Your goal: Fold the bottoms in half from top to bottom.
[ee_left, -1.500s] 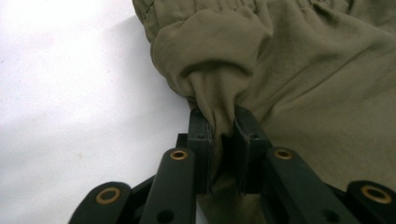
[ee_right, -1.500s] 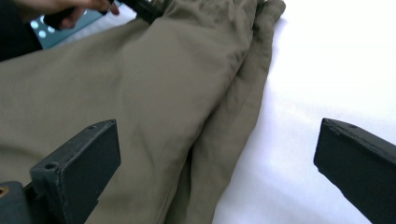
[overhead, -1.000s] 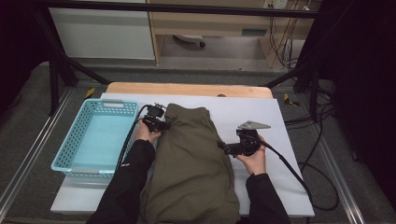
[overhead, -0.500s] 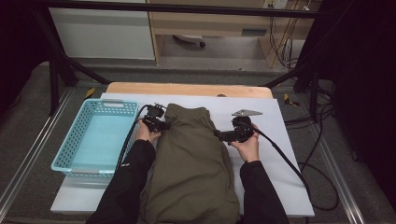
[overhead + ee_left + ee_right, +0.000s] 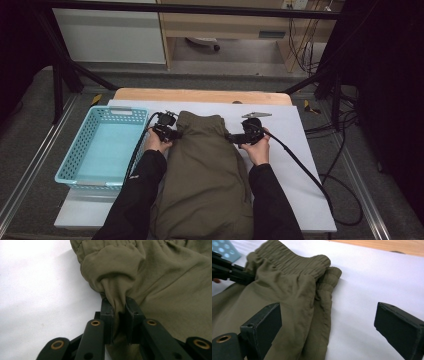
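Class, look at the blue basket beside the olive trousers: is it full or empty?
Empty. The high view shows the blue basket's bare floor, with the olive trousers lying outside it on the white sheet.

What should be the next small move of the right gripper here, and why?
Probably ease the right gripper forward onto the waistband corner of the olive trousers, then close. Its jaws have just been closing a little but stand wide, with only the trousers' edge between them, unpinched. The left gripper already clamps a fold at the opposite corner, so a matching grip seems needed.
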Demonstrator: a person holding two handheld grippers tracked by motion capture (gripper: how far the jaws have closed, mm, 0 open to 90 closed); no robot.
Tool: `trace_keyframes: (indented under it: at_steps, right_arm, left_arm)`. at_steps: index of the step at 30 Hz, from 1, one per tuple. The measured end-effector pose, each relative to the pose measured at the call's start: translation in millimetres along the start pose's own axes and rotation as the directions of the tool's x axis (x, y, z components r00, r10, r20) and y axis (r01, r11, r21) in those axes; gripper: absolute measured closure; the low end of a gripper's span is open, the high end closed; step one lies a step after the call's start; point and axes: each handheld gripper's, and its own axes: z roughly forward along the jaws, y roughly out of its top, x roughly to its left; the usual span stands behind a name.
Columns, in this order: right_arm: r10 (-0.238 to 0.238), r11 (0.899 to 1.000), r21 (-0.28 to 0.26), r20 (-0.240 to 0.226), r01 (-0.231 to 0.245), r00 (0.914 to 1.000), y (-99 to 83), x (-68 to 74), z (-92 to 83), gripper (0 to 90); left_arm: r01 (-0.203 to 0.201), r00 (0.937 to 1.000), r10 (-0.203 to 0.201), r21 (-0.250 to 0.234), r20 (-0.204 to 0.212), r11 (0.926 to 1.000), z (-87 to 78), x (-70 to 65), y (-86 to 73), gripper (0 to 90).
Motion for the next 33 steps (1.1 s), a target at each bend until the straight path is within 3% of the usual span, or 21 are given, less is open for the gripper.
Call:
trace_keyframes:
  at_steps: [9,19,23,33]
  right_arm:
    - [-0.009,1.0,0.021,-0.031,0.009,0.9995,-1.4,5.5,21.6,20.2]
    - [-0.028,0.996,0.083,-0.012,0.029,0.9995,-6.8,1.6,36.2,36.5]
    - [-0.079,0.992,0.096,-0.006,0.079,0.9968,-8.6,6.2,40.1,40.4]
    - [-0.114,0.988,0.103,-0.004,0.114,0.9935,-8.3,11.1,43.2,52.0]
  left_arm:
    - [-0.003,1.0,0.003,0.0,-0.001,1.0,0.0,-0.2,-0.1,78.0]
    - [-0.005,1.0,0.005,0.002,-0.003,1.0,0.0,-0.5,0.1,78.0]
    - [-0.005,1.0,0.005,-0.001,-0.001,1.0,0.1,-0.5,-0.1,78.0]
    - [-0.009,0.9999,0.009,0.0,-0.007,1.0,0.0,-1.2,0.1,78.0]
